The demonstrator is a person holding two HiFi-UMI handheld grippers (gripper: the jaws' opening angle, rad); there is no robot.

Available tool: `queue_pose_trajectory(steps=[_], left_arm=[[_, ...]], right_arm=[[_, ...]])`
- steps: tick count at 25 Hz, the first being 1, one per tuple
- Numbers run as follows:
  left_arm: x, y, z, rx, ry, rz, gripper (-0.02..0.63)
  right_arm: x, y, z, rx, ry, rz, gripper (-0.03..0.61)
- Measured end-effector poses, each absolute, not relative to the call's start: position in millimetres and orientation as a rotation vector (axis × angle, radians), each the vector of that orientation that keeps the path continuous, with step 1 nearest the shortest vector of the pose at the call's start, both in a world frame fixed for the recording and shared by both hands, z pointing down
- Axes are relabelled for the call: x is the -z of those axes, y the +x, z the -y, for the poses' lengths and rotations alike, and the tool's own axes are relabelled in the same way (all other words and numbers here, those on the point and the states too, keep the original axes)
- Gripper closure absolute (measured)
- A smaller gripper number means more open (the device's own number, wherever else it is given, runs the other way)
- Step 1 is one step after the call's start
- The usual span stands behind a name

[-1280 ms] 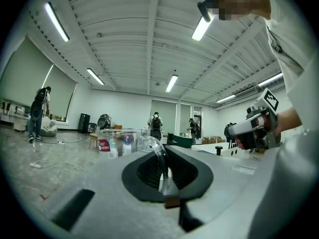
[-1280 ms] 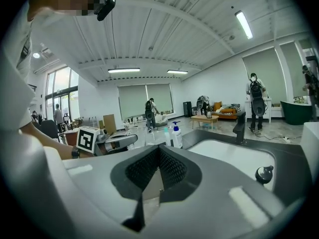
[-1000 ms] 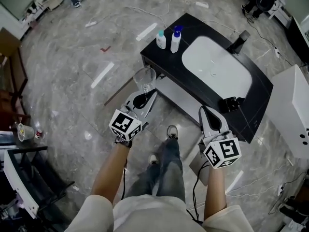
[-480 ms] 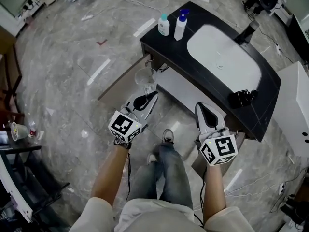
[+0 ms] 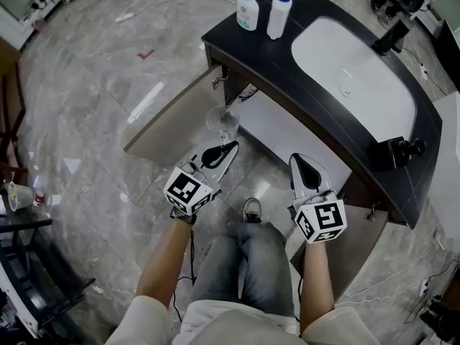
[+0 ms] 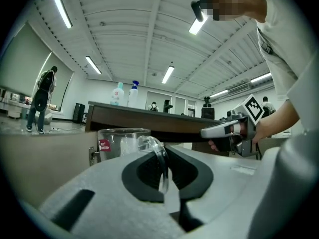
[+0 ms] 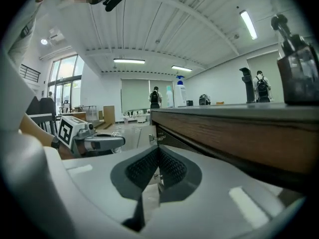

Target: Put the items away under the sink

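A clear glass mug (image 5: pixel 223 123) with a small red label hangs in front of the open sink cabinet, and my left gripper (image 5: pixel 228 146) is shut on its handle. In the left gripper view the mug (image 6: pixel 122 143) stands upright just beyond the jaws, its handle (image 6: pixel 158 156) pinched between them. My right gripper (image 5: pixel 296 162) sits to the right, near the cabinet front, shut with nothing between its jaws (image 7: pixel 158 156). The black sink counter (image 5: pixel 287 70) holds a white basin (image 5: pixel 352 77). Below it the cabinet's left door (image 5: pixel 176 113) stands swung open.
Two bottles (image 5: pixel 248 9), (image 5: pixel 279 9) stand at the counter's left end. A black tap (image 5: pixel 394 38) and a dark object (image 5: pixel 399 152) sit by the basin. The right cabinet door (image 5: pixel 352 239) is open beside my right arm. My legs and shoes (image 5: pixel 251 210) are below the grippers.
I have come closer to the cabinet and lower. The left gripper has carried the mug toward the opening between the doors. The right gripper has kept its place beside it.
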State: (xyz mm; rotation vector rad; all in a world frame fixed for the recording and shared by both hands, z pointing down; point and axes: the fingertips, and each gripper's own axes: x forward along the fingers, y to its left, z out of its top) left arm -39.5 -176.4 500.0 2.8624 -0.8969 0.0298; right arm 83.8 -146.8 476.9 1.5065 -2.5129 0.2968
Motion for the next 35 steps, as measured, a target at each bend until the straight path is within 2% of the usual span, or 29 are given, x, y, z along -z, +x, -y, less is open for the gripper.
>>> queue_pose_trajectory(steps=[17, 25, 35], left_arm=[[-727, 1, 238, -0.020, 2.967, 0.800, 0.604], [-786, 21, 262, -0.026, 2.996, 0.775, 0.604], [-834, 59, 329, -0.015, 2.983, 0.802, 0.604]], right_arm=[[-690, 117, 220, -0.177, 1.494, 2.556, 0.571], [-746, 129, 240, -0.185, 1.502, 2.555, 0.571], [-769, 137, 243, -0.182, 1.469, 2.515, 0.571]])
